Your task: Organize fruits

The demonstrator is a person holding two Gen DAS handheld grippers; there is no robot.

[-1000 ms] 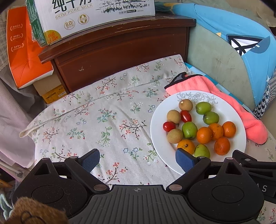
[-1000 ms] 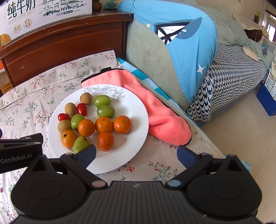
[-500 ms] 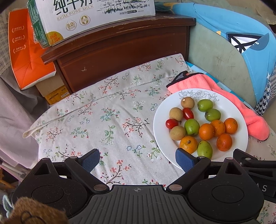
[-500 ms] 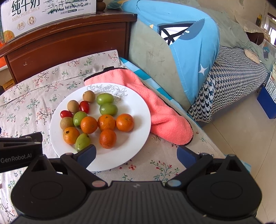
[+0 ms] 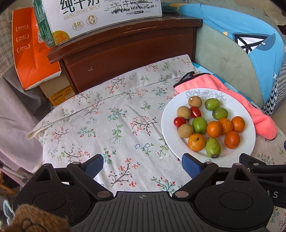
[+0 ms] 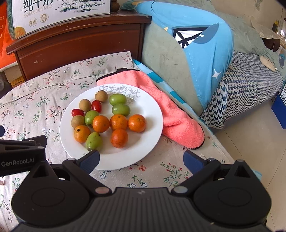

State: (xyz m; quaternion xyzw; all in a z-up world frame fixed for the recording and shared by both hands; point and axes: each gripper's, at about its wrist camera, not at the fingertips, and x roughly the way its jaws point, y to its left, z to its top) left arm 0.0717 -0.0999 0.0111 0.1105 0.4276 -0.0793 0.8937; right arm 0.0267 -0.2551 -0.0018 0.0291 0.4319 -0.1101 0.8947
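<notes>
A white plate (image 5: 169, 128) (image 6: 152, 114) on a floral cloth holds several oranges (image 5: 214, 128) (image 6: 118, 122), several green fruits (image 5: 199, 125) (image 6: 117, 99), three brown longans (image 5: 184, 112) (image 6: 101, 95) and two cherry tomatoes (image 5: 195, 112) (image 6: 96, 106), all mixed together. My left gripper (image 5: 142, 165) is open and empty, above the cloth to the plate's left. My right gripper (image 6: 141, 159) is open and empty, at the plate's near edge, its left fingertip (image 6: 90, 159) over the rim.
A pink towel (image 5: 232, 100) (image 6: 160, 103) lies under the plate's far right side. A dark wooden cabinet (image 5: 125, 53) stands behind with a milk carton box (image 5: 96, 16) on top and an orange box (image 5: 30, 51) at left. A blue cushion (image 6: 196, 44) and bed are at right.
Both grippers have drawn back a little; the plate sits farther away and higher in both views. Nothing on the plate has moved.
</notes>
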